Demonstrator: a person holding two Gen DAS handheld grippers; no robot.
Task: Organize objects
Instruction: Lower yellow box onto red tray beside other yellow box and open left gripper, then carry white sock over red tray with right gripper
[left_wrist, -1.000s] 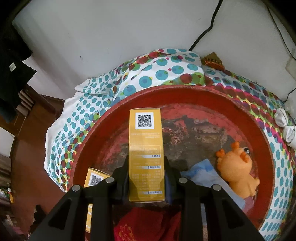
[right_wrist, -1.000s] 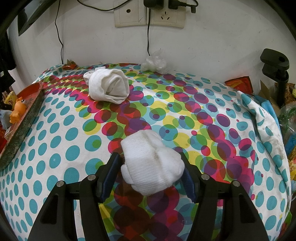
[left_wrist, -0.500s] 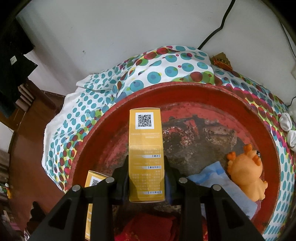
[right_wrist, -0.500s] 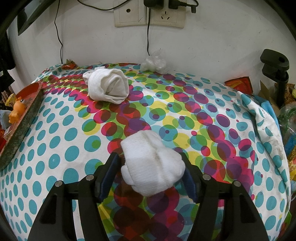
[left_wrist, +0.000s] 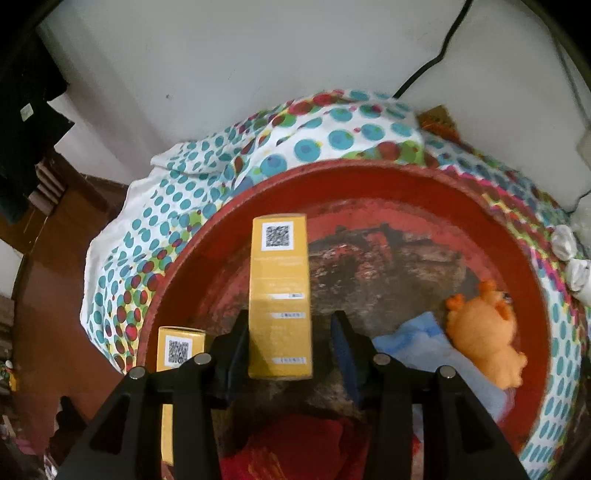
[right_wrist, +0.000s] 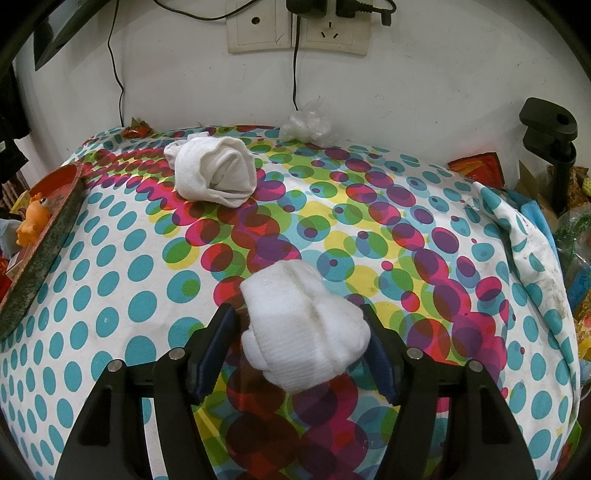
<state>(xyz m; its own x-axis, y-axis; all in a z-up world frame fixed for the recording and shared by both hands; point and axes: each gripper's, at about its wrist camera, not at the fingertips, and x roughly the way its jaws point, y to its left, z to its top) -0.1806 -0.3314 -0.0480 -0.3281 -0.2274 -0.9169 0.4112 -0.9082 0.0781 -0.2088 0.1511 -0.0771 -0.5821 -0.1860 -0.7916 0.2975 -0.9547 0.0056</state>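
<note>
In the left wrist view my left gripper (left_wrist: 290, 332) has opened; a gap shows between its right finger and the tall yellow box (left_wrist: 279, 295), which stands inside the round red tray (left_wrist: 369, 184). A second yellow box (left_wrist: 179, 347) stands at the tray's left. In the right wrist view my right gripper (right_wrist: 301, 332) is spread around a rolled white sock (right_wrist: 303, 328) on the dotted tablecloth (right_wrist: 110, 258); a gap shows at its left finger. A second rolled white sock (right_wrist: 214, 173) lies farther back.
An orange plush toy (left_wrist: 484, 332), a blue cloth (left_wrist: 417, 343) and red fabric (left_wrist: 295, 443) lie in the tray. The tray's edge (right_wrist: 44, 236) shows at the left of the right wrist view. A plastic bag (right_wrist: 310, 125), wall sockets (right_wrist: 295, 29) and a black clamp (right_wrist: 550, 129) are behind.
My left gripper's jaws have opened off the tall yellow box, and the view has shifted left. My right gripper has opened slightly around the sock.
</note>
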